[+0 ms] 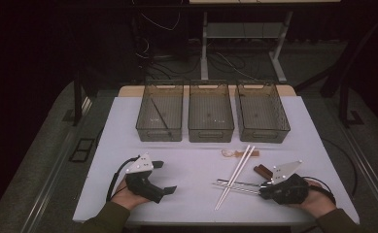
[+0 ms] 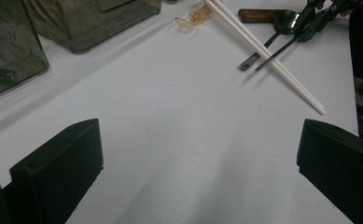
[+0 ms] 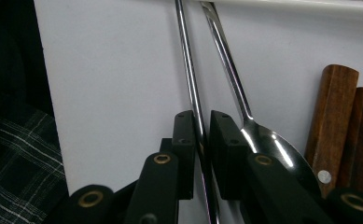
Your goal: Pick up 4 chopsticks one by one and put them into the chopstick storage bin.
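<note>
My right gripper lies low on the table at the right, shut on a thin steel utensil handle. In the right gripper view the two jaws pinch that handle at my right gripper. A steel spoon lies just beside it, untouched. A pair of white chopsticks crosses over the steel handles. My left gripper rests at the table's left, open, with only bare table at my left gripper.
Three translucent grey bins stand in a row at the back; the left bin holds a dark stick. Wooden handles lie by the right gripper. A small amber spoon sits near the chopsticks' far ends.
</note>
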### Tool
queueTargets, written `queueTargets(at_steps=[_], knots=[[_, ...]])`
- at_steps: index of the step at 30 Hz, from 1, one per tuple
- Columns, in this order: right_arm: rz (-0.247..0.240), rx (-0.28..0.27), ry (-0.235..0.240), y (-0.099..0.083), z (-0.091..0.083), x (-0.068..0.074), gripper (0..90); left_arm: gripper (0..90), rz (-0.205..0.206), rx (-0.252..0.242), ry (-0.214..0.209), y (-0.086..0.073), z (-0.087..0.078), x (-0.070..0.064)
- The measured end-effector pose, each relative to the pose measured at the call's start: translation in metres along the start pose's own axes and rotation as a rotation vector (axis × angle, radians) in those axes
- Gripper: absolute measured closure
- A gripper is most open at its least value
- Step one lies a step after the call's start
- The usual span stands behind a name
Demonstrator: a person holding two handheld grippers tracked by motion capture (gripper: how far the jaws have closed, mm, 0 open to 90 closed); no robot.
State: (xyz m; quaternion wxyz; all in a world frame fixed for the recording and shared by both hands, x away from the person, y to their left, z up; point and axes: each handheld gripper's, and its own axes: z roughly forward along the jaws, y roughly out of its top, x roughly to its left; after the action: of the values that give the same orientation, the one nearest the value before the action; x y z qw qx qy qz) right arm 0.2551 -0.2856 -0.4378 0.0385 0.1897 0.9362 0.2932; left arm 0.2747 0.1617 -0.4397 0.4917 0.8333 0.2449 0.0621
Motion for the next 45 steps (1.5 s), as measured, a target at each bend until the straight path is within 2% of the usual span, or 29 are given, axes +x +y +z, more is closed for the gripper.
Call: queueTargets(at_steps=[3,5,6,9,15,19,22,23,34,45], knots=[[0.003,-0.003,0.008,0.0,0.0,0.002,81.6,0.0,0.002,0.002,0.0,0.0,0.0,0.0],[-0.024,0.001,0.004,0.0,0.0,0.001,83.6,0.0,0.002,0.002,0.0,0.0,0.0,0.0],[-0.011,-0.004,0.012,0.0,0.0,0.002,84.5,0.0,0.002,0.002,0.0,0.0,0.0,0.0],[-0.016,-0.003,0.012,0.001,0.0,0.003,84.6,0.0,0.003,0.002,0.0,0.0,0.0,0.0],[-0.047,0.002,0.005,0.001,0.0,0.0,85.0,0.0,0.002,0.001,0.0,0.0,0.0,0.0],[0.008,-0.014,0.028,0.001,0.0,0.001,85.1,0.0,0.002,0.0,0.0,0.0,0.0,0.0],[0.01,-0.034,0.029,0.002,-0.003,-0.001,85.1,0.0,0.002,0.0,0.0,0.0,0.0,0.0],[0.04,-0.053,0.05,0.003,-0.004,0.0,85.2,0.0,0.002,0.0,0.0,0.0,0.0,0.0],[0.087,-0.12,0.077,0.012,-0.008,-0.001,85.2,0.0,-0.001,0.002,-0.001,0.0,0.001,-0.001],[0.143,-0.18,0.069,0.03,-0.012,-0.008,85.2,0.0,0.002,0.004,-0.003,0.0,0.002,0.0]])
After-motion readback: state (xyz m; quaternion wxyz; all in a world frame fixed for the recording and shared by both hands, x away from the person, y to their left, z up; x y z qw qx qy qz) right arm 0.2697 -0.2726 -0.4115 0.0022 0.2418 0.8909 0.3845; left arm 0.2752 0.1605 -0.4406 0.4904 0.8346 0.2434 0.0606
